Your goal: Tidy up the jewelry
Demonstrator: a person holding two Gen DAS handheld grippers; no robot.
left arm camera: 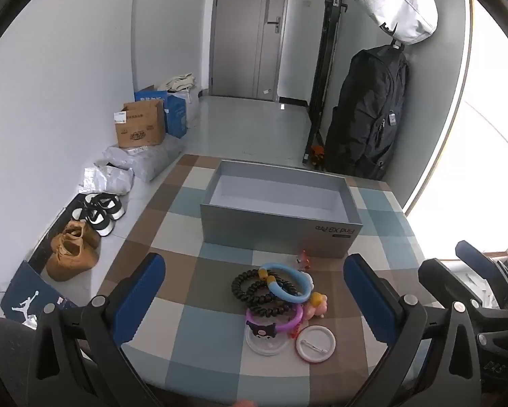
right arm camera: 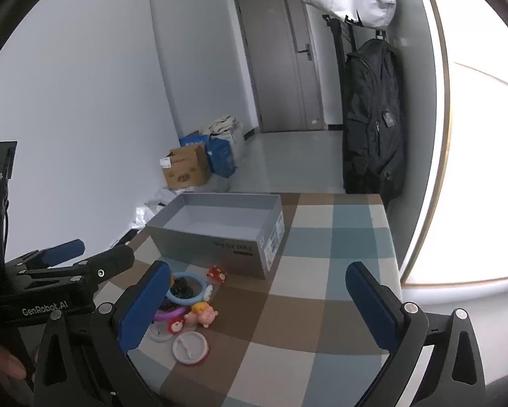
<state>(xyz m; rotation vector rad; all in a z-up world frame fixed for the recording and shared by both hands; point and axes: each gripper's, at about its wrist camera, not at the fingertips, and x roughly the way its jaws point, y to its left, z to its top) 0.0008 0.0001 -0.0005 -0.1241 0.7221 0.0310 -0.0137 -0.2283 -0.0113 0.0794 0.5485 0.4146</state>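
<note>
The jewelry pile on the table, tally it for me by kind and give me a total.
Ring-shaped bracelets: 2, a blue bracelet and a purple bracelet
Black coil hair ties: at least 2, overlapping
Round pin badges: 2, one face down, one with a cartoon face
Small figure charms: 3, one pink, two red
Total: about 9, all outside the grey box

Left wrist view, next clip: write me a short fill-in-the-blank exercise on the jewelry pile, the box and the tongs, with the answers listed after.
1. The grey box on the checked table holds ____.
2. The blue ring lies on top of the ____ coiled hair ties.
3. Both the left tongs and the right tongs are ____.

Answers: nothing; black; open
</note>
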